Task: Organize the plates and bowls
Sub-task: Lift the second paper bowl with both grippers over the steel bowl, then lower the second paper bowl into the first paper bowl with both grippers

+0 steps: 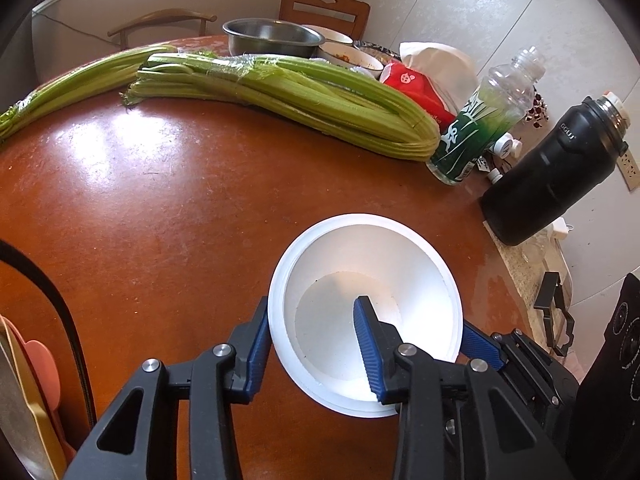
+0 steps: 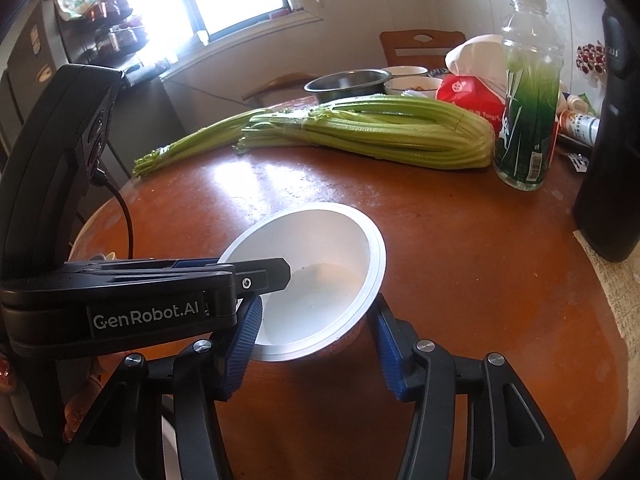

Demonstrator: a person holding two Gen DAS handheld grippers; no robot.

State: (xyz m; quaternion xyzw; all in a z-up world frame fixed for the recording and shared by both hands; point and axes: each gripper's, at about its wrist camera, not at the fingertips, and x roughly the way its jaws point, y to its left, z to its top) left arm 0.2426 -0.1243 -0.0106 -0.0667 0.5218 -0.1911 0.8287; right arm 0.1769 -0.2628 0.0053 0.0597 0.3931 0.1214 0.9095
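White bowl (image 1: 362, 268) between both tongs, rim in left tongs (image 1: 312, 336).

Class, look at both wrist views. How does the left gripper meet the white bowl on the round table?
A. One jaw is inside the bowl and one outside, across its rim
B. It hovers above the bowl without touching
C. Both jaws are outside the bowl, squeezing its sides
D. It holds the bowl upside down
A: in the left wrist view the left gripper has one blue jaw inside the white bowl and the other outside its rim.
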